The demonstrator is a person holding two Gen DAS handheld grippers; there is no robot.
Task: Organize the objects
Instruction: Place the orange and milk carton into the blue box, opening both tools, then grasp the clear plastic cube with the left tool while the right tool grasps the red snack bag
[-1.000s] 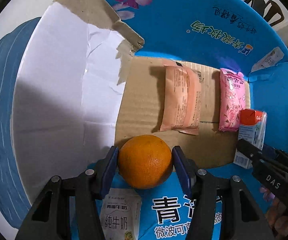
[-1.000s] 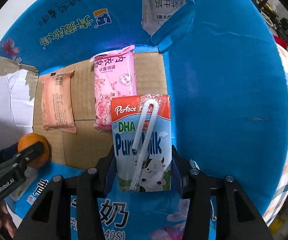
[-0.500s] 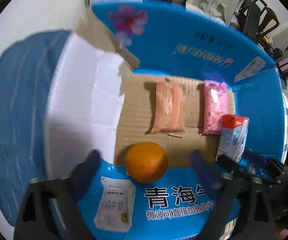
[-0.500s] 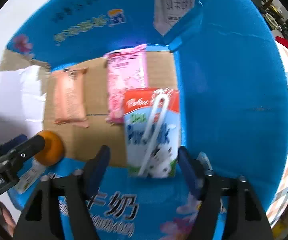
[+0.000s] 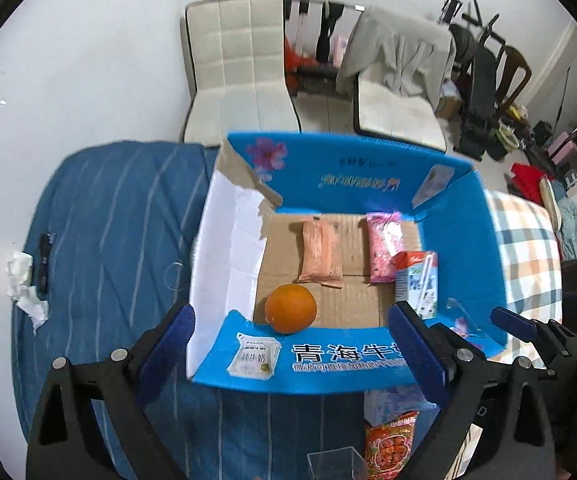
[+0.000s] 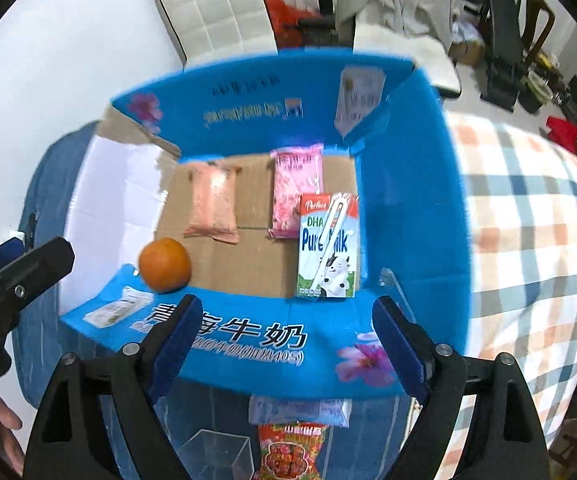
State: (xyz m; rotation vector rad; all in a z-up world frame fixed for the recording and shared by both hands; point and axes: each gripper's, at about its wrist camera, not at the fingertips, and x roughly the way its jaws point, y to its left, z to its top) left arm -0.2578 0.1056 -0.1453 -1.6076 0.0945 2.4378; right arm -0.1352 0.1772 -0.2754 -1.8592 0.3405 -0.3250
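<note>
An open blue cardboard box (image 5: 340, 364) (image 6: 412, 216) lies on the bed. On its brown floor lie an orange (image 5: 290, 308) (image 6: 165, 265) at the near left, a milk carton (image 5: 416, 283) (image 6: 327, 246) at the near right, an orange snack packet (image 5: 319, 254) (image 6: 212, 208) and a pink packet (image 5: 384, 246) (image 6: 295, 192) behind them. My left gripper (image 5: 292, 354) is open and empty, above the box's near flap. My right gripper (image 6: 286, 344) is open and empty, also above the near flap; it shows in the left wrist view (image 5: 536, 330).
A blue striped bedcover (image 5: 100, 240) lies left of the box, a checked cover (image 6: 528, 240) right. Near me lie a red snack bag (image 6: 290, 454), a clear plastic box (image 6: 212, 454) and a pale packet (image 6: 298, 410). White chairs (image 5: 240, 68) stand behind. Crumpled tissue (image 5: 22, 284) lies far left.
Both grippers opened, releasing the orange and the milk carton onto the box floor, then pulled back and up out of the box.
</note>
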